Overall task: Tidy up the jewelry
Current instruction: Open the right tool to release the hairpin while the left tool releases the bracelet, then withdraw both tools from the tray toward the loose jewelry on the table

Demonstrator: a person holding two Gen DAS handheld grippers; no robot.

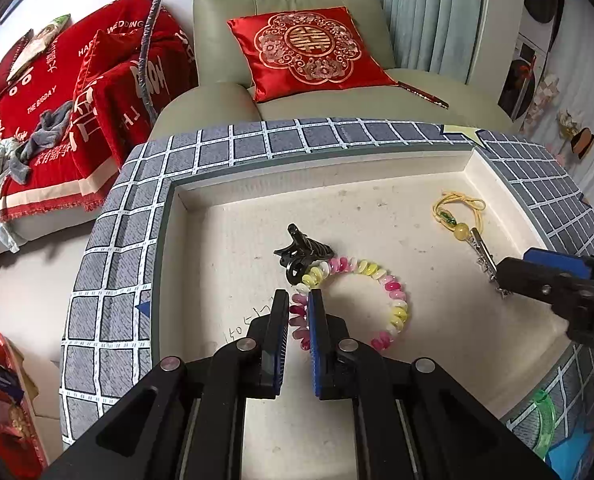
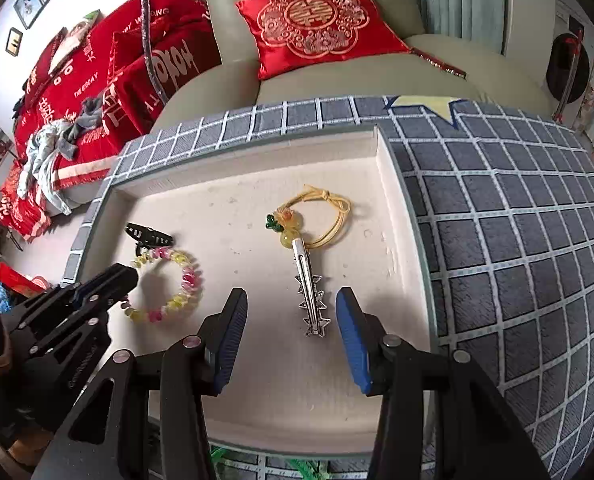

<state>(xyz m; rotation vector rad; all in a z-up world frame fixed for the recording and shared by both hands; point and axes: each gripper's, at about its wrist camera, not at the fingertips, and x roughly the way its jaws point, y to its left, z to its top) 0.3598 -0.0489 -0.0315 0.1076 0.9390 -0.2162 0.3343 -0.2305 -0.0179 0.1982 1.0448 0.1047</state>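
A bracelet of pink, yellow and white beads (image 1: 377,276) lies in the white tray (image 1: 377,208). My left gripper (image 1: 299,312) is shut on the bracelet's left side, with beads pinched between the pads. A black claw clip (image 1: 301,252) touches the bracelet's far edge. My right gripper (image 2: 291,312) stands open over the tray floor. A silver star hair clip (image 2: 311,296) lies flat between its fingers, nearer the right one, and neither pad touches it. A yellow cord with a yellow bead charm (image 2: 321,216) lies at the clip's far end.
The tray sits in a grey checked cushion frame (image 2: 497,220). A green translucent bangle (image 1: 545,420) lies on the frame's near edge. Behind are a beige armchair (image 1: 297,0) with a red cushion (image 1: 309,48) and red bedding (image 1: 57,100) at the left.
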